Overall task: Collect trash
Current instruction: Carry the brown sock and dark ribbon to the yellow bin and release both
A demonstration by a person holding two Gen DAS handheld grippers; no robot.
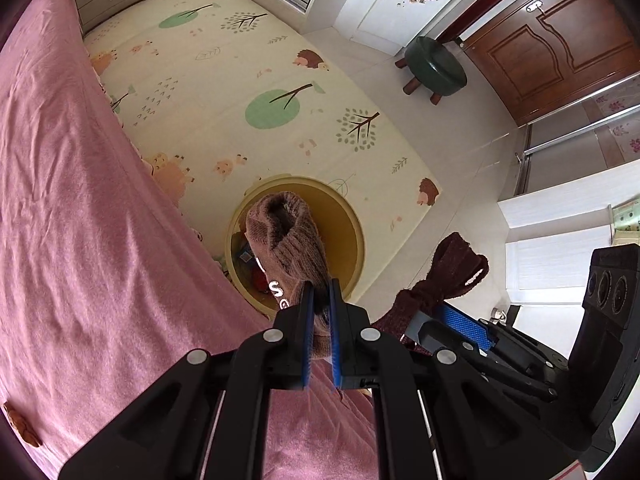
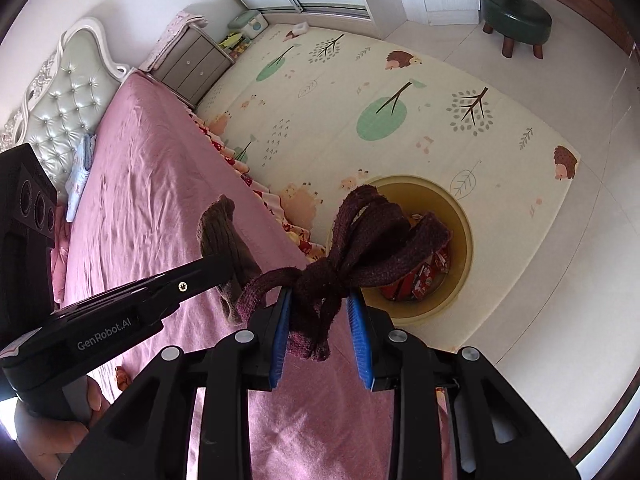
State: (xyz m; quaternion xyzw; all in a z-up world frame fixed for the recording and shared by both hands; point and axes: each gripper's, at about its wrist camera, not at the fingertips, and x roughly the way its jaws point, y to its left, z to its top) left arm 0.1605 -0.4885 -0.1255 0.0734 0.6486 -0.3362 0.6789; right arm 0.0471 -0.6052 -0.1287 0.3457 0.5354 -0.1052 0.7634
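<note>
Your left tongs (image 1: 320,300) pinch one light-brown knit sock (image 1: 286,240), its long axis running away from you, open cuff hanging over the yellow bin (image 1: 356,224) beside the pink bed (image 1: 80,220). Your right tongs (image 2: 320,312) clamp one knotted maroon sock (image 2: 360,248) above that bin. "GenRobot.AI" reads on the left tool's side.

A pink-sheeted bed (image 2: 160,208) flanks a cream animal-print play mat (image 1: 240,92), green stool (image 1: 436,66) near the wooden door (image 1: 560,40)
</note>
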